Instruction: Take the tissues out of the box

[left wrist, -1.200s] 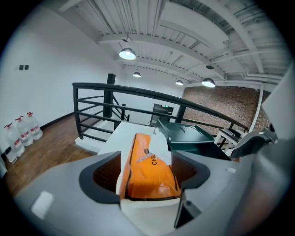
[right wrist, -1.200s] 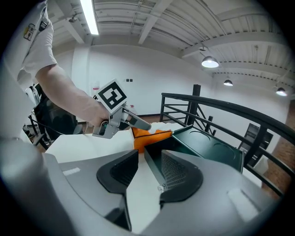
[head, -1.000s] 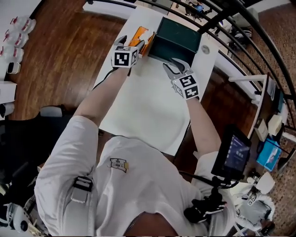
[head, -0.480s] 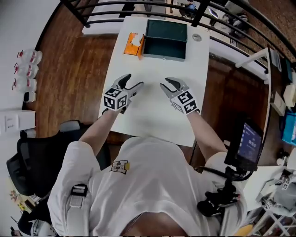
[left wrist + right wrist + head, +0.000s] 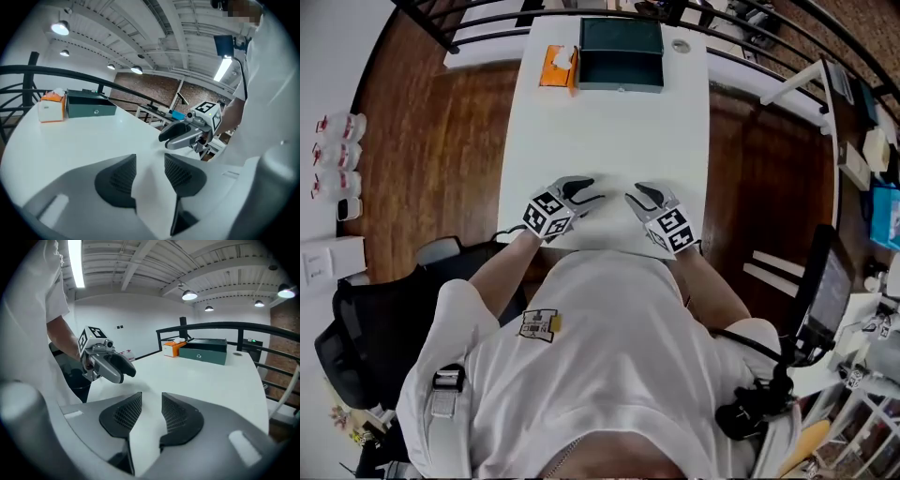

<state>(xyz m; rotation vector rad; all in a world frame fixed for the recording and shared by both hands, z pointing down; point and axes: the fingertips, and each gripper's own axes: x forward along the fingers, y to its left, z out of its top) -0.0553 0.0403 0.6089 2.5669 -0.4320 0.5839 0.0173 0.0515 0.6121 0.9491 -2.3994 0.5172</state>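
Both grippers are at my near edge of the counter (image 5: pixel 609 131), while the orange tissue box (image 5: pixel 558 67) sits well away at the far end, just beside the dark green box (image 5: pixel 621 56). A white tissue (image 5: pixel 565 58) pokes out of its top. The left gripper (image 5: pixel 589 191) is closing right now with nothing between its jaws, only bare counter showing through. The right gripper (image 5: pixel 634 194) is spread and empty too. So I read the step in hand as the reach. I'd want the left spread wide before it arrives. One gripper should steady the box by its side wall. The other should come down over the tuft, pinch it low near the slot, and pull straight up, slowly, so the light box doesn't lift.
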